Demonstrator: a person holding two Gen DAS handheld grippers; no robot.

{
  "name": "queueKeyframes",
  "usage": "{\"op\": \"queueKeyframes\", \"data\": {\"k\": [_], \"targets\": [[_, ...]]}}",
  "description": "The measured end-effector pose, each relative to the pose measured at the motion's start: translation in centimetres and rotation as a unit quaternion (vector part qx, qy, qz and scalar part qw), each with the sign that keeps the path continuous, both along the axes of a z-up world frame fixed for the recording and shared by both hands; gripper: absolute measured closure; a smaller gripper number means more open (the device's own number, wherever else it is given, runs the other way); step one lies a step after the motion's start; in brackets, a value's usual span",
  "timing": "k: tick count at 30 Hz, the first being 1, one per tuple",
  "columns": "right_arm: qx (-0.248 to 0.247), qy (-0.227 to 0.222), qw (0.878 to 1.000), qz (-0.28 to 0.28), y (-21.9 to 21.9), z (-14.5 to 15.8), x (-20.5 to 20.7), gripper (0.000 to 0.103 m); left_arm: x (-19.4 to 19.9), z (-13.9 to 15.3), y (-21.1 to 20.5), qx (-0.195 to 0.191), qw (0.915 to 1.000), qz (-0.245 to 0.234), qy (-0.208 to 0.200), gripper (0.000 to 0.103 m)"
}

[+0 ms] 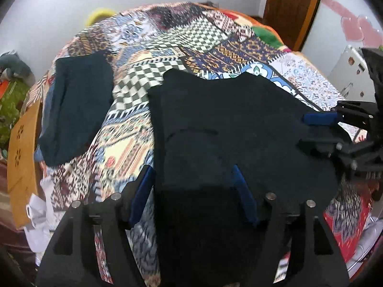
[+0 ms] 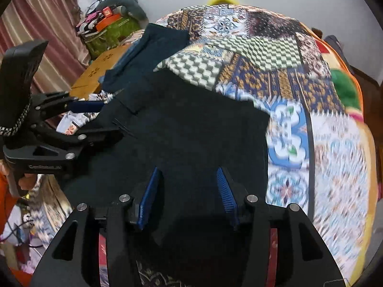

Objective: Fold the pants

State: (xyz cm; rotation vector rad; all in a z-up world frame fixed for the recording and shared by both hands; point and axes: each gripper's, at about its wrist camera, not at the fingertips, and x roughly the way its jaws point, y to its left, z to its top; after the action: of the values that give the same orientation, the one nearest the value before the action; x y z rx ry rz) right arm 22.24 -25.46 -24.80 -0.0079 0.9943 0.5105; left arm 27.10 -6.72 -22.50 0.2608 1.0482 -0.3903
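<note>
Black pants (image 1: 227,124) lie folded and flat on a patchwork bedspread (image 1: 167,38). My left gripper (image 1: 194,184) hovers over their near edge, open, with its blue pads (image 1: 143,191) standing apart on either side of the cloth and not pressing it. In the right wrist view the same pants (image 2: 186,124) fill the middle. My right gripper (image 2: 189,189) is open above them, nothing pinched between its blue pads (image 2: 226,191). Each gripper shows in the other's view: the right gripper (image 1: 308,131) at the pants' right edge, the left gripper (image 2: 105,120) at their left edge, both with jaws apart.
A dark teal folded garment (image 1: 76,110) lies on the bed to the left of the pants. A tan wooden board (image 1: 24,143) and white cloth (image 1: 40,215) sit beside the bed's left edge. A wooden door (image 1: 292,7) stands behind. Clutter (image 2: 107,21) and a curtain (image 2: 36,24) are at the back left.
</note>
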Motion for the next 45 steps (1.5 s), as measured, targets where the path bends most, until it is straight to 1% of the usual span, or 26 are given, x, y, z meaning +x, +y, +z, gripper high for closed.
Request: {"op": "queueKeyframes", "data": {"k": [3,5,7,9,10,12,13,15,16,19,22,23,25,26,28,29,30,32,35,38,41,42,45], "targets": [[0.015,0.004,1.000,-0.019,-1.9,0.3,-0.9,0.055,-1.6,0.9,1.9,-0.020,0.9997,0.012,-0.007,0.032],[0.011,0.000,0.999,-0.031,-2.8,0.4,-1.6,0.055,-2.5,1.3,2.7,-0.027,0.9994,0.018,-0.008,0.032],[-0.008,-0.012,0.999,-0.047,-3.5,0.5,-2.3,0.054,-3.4,1.5,3.4,-0.019,0.9994,0.024,-0.018,0.032],[0.007,-0.005,0.998,-0.058,-4.6,0.4,-2.9,0.054,-4.4,1.6,4.0,0.005,0.9986,0.037,-0.037,0.032],[0.010,-0.003,0.998,-0.068,-5.0,0.4,-3.0,0.054,-4.8,1.5,4.5,0.005,0.9983,0.043,-0.039,0.032],[0.007,-0.004,0.996,-0.084,-5.8,0.3,-3.3,0.054,-4.9,1.2,5.5,-0.007,0.9980,0.056,-0.029,0.032],[0.012,-0.001,0.996,-0.088,-6.2,0.2,-3.5,0.054,-4.9,1.0,5.9,-0.002,0.9974,0.067,-0.026,0.032],[0.018,0.006,0.995,-0.096,-7.0,0.2,-3.7,0.054,-4.8,0.9,6.8,0.024,0.9952,0.090,-0.032,0.033],[0.018,0.006,0.995,-0.099,-7.1,0.3,-3.8,0.052,-4.7,0.9,7.2,0.025,0.9944,0.097,-0.032,0.033],[0.011,-0.003,0.994,-0.107,-7.8,1.1,-4.1,0.052,-4.1,1.5,8.5,0.011,0.9932,0.113,-0.028,0.034],[0.013,-0.013,0.993,-0.116,-8.3,2.3,-3.7,0.051,-3.5,3.2,8.7,-0.002,0.9915,0.121,-0.048,0.034],[0.017,-0.018,0.993,-0.118,-8.4,2.7,-3.6,0.050,-3.2,3.8,8.5,-0.009,0.9913,0.121,-0.052,0.033],[0.025,-0.031,0.992,-0.120,-8.5,3.5,-3.1,0.041,-2.6,5.1,7.9,-0.026,0.9914,0.112,-0.062,0.033],[0.029,-0.040,0.991,-0.121,-8.5,4.0,-2.9,0.038,-2.4,5.5,7.6,-0.031,0.9916,0.108,-0.064,0.030],[0.034,-0.057,0.991,-0.120,-8.1,4.8,-2.3,0.028,-1.5,6.3,6.5,-0.042,0.9920,0.097,-0.070,0.023],[0.036,-0.062,0.990,-0.119,-8.0,4.9,-2.0,0.025,-1.1,6.6,6.0,-0.047,0.9921,0.092,-0.071,0.018],[0.041,-0.064,0.990,-0.118,-7.8,5.0,-1.6,0.023,-0.5,6.6,5.3,-0.054,0.9925,0.087,-0.067,0.014],[0.048,-0.058,0.991,-0.114,-7.4,4.7,-0.6,0.021,0.8,6.3,4.4,-0.064,0.9935,0.080,-0.049,0.013],[0.053,-0.032,0.993,-0.102,-6.6,3.4,1.1,0.021,3.2,4.6,3.2,-0.077,0.9941,0.076,0.001,0.013],[0.060,0.006,0.994,-0.086,-6.1,1.4,2.9,0.021,5.1,2.4,2.0,-0.074,0.9935,0.073,0.047,0.013],[0.067,0.055,0.993,-0.076,-5.8,-0.9,4.6,0.021,6.6,0.2,1.1,-0.060,0.9924,0.068,0.084,0.013],[0.068,0.072,0.993,-0.070,-5.7,-1.8,5.2,0.021,6.9,-0.3,1.0,-0.061,0.9916,0.066,0.094,0.013],[0.070,0.097,0.992,-0.048,-5.1,-3.2,6.3,0.021,7.7,-1.8,0.7,-0.068,0.9880,0.064,0.123,0.013]]}}
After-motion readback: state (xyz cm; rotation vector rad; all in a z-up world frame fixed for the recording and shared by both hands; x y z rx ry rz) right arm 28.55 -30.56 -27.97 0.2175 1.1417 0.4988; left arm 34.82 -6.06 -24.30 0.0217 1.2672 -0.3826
